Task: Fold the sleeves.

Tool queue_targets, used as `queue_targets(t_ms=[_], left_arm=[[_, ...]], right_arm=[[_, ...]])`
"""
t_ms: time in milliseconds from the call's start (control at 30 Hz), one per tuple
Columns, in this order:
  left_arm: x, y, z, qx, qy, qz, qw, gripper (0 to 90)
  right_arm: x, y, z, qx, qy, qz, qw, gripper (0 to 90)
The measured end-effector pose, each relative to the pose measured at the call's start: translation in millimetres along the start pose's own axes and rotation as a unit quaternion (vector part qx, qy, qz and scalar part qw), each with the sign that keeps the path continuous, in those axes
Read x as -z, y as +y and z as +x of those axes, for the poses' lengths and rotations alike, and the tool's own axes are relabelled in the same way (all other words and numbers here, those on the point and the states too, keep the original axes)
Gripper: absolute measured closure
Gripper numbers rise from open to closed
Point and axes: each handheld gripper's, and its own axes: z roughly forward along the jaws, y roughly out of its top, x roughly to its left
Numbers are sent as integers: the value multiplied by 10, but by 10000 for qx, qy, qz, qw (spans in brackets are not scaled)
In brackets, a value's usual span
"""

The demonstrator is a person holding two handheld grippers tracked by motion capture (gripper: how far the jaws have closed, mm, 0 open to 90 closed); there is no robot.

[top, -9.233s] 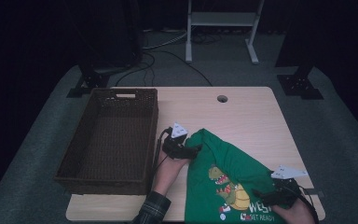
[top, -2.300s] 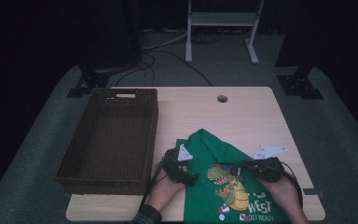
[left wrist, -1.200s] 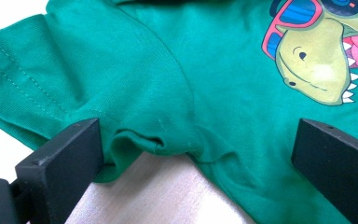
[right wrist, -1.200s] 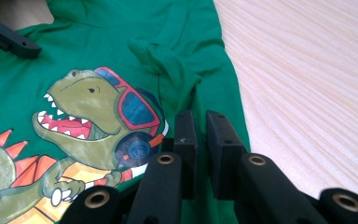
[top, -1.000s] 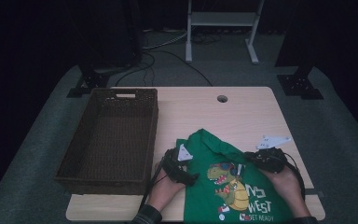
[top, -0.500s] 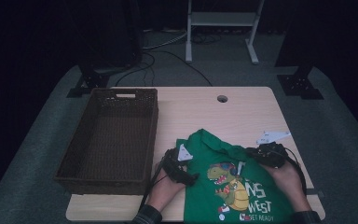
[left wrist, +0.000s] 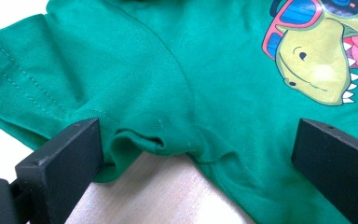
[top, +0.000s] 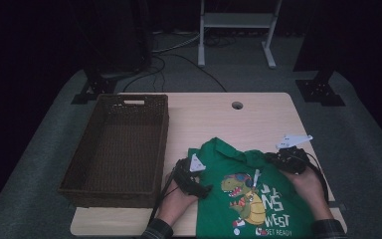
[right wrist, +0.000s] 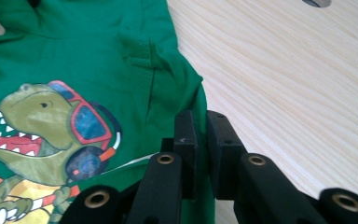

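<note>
Two tongs (top: 195,185) (low) on shirt (top: 248,199)

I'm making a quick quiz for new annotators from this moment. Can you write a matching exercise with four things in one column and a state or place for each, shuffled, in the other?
Things:
1. left gripper
2. right gripper
3. wicker basket
4. green T-shirt

States or places:
A. empty, on the table's left side
B. jaws shut on the shirt's edge
C. lying print-up on the table's near right part
D. jaws wide apart, at the shirt's sleeve and hem

Pairs: 1-D, 2-B, 3-A, 4-C
</note>
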Motion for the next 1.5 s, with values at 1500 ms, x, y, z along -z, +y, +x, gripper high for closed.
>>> queue_targets(t_ms=[1500], left_arm=[[0, 0, 0, 0, 0, 1, 10000, 12]], right_arm=[[-30, 198, -399, -332, -188, 160, 9991, 836]])
